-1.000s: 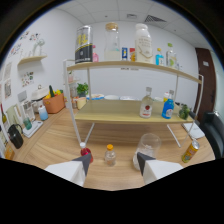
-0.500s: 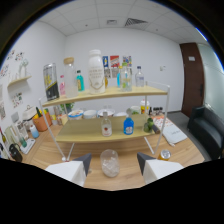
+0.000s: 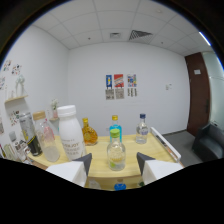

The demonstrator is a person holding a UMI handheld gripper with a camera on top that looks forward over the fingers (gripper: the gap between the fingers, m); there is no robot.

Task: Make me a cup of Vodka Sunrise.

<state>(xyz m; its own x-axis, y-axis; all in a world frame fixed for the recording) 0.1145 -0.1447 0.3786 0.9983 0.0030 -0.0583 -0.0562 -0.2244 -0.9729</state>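
The gripper (image 3: 114,167) has two pale fingers, and they are spread apart with a wide gap between them. One small clear glass bottle (image 3: 116,155) with a little yellowish drink at its bottom stands in that gap on the light wooden shelf top (image 3: 98,150). Neither finger touches it, and there is space on both sides. Just behind it stands one bottle with a blue cap and a teal label (image 3: 115,130), partly hidden by the small clear one. To the left of that is one round amber glass bottle (image 3: 89,133). Nearer the left finger stands one big white plastic bottle with a white cap (image 3: 69,132), the tallest thing on the shelf. Left of it is one clear bottle with a tan lid (image 3: 45,138), and beside that is one dark can (image 3: 30,133). Off to the right, well apart from the others, stands one clear bottle with a dark blue cap (image 3: 142,129). That makes six bottles and one can on this shelf top. Which one holds the vodka cannot be told, as the labels are too small to read. On the white back wall hang three small posters (image 3: 120,86) in a row. One dark brown door (image 3: 203,90) is at the right. Just under the shelf edge, between the fingers, one small blue thing (image 3: 119,187) peeks out.
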